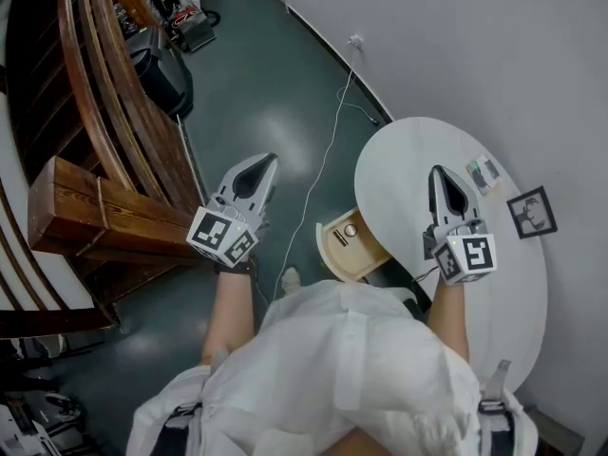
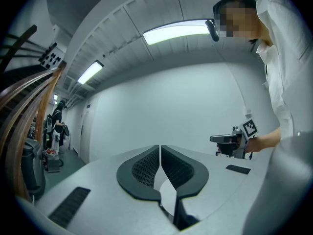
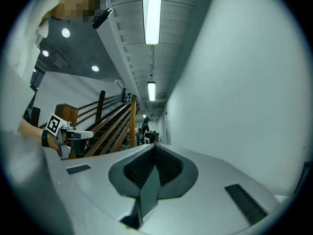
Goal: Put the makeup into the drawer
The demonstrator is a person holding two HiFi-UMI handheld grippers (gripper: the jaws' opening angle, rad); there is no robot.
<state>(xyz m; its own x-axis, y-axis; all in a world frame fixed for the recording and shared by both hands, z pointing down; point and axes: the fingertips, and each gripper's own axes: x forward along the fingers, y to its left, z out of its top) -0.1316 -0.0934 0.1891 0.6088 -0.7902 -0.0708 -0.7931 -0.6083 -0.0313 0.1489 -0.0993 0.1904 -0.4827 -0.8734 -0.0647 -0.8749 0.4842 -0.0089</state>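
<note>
A small flat makeup case [image 1: 483, 172] lies on the round white table [image 1: 399, 174], close to the wall. Under the table's left edge a light wooden drawer [image 1: 337, 253] with a round knob [image 1: 351, 229] stands pulled out. My right gripper [image 1: 440, 171] hovers over the table just left of the makeup, shut and holding nothing. My left gripper [image 1: 262, 164] hangs over the dark floor left of the drawer, also shut and holding nothing. The left gripper view shows its pads [image 2: 146, 168] meeting at the tip. The right gripper view shows those pads [image 3: 168, 165] pressed together too.
A small framed picture [image 1: 532, 212] lies on the table by the wall. A white cable [image 1: 328, 150] runs across the floor from a wall socket. A wooden stair rail and post [image 1: 104, 207] stand at the left, with dark equipment [image 1: 161, 74] beyond.
</note>
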